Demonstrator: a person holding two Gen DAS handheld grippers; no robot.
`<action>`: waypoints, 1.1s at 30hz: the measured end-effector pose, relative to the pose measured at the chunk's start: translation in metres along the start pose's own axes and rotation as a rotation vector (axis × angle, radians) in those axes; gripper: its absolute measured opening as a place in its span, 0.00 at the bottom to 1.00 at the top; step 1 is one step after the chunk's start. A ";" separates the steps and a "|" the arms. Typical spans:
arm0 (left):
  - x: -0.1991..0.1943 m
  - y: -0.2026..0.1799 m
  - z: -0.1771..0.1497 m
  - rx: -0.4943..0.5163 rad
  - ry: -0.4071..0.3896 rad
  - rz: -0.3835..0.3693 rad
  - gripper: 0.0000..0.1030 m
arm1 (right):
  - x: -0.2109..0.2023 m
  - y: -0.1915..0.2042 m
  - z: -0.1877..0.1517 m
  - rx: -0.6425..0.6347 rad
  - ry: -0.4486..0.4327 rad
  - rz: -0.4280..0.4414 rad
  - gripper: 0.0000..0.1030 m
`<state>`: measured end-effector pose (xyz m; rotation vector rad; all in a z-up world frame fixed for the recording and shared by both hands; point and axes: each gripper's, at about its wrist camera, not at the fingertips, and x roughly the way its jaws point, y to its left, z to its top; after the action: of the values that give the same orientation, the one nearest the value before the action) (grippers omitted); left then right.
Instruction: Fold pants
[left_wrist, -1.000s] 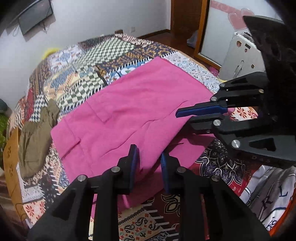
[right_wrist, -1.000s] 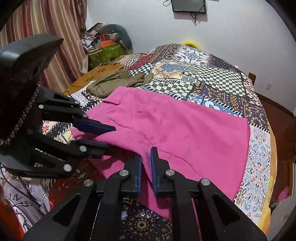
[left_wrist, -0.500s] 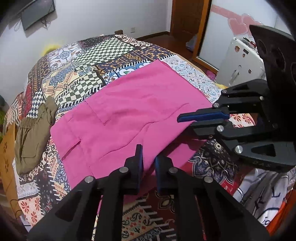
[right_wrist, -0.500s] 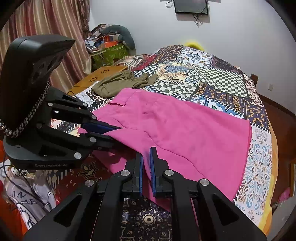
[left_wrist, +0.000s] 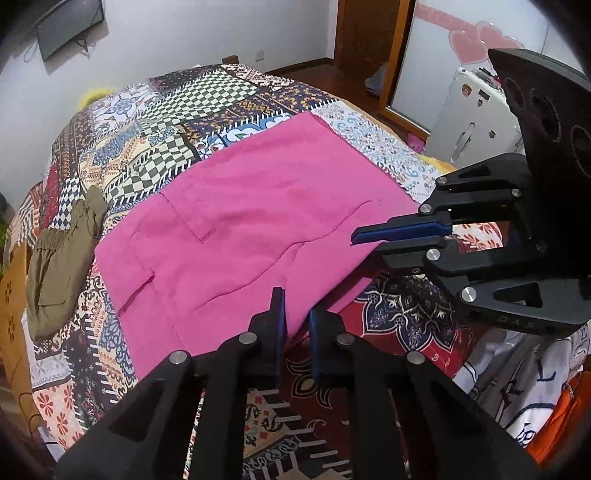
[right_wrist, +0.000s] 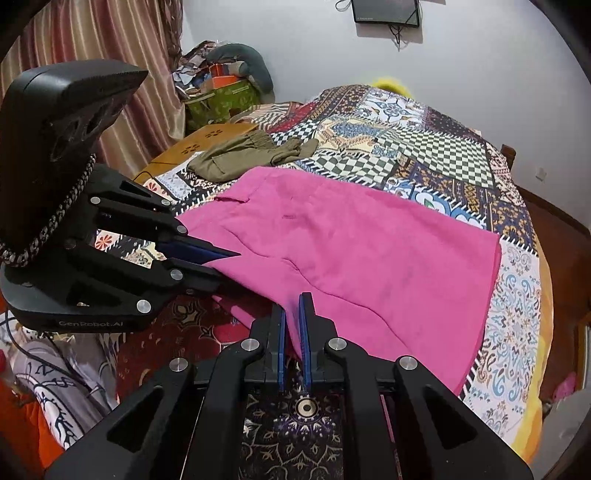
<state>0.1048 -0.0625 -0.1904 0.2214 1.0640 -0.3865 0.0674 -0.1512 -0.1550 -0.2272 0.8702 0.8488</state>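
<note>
Left wrist view: pink pants (left_wrist: 258, 221) lie flat on the patchwork bed (left_wrist: 177, 110), and the left claw (left_wrist: 295, 325), whose jaws have just been closing, now pinches the near hem. Right wrist view: right claw (right_wrist: 291, 332) is clamped tight on the same near edge just beside it. To fold well, I'd lift both corners together, level, and carry them toward the far edge without sagging.

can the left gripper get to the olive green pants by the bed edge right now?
Probably not as things stand. The left gripper has just closed its jaws on the near edge of the pink pants. The crumpled olive green pants lie apart, unobstructed on the patchwork bedspread, so it would have to let go first.
</note>
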 end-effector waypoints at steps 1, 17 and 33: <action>0.001 0.000 -0.001 0.003 0.004 0.001 0.11 | 0.002 0.000 -0.001 -0.001 0.006 0.000 0.06; -0.024 0.002 -0.016 -0.017 -0.006 -0.045 0.16 | -0.014 -0.006 -0.009 0.053 0.056 0.005 0.29; -0.005 0.032 -0.006 -0.094 0.006 0.007 0.19 | 0.020 -0.008 0.006 0.086 0.104 0.020 0.29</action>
<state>0.1112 -0.0301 -0.1886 0.1425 1.0842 -0.3282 0.0834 -0.1422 -0.1671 -0.1886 1.0058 0.8217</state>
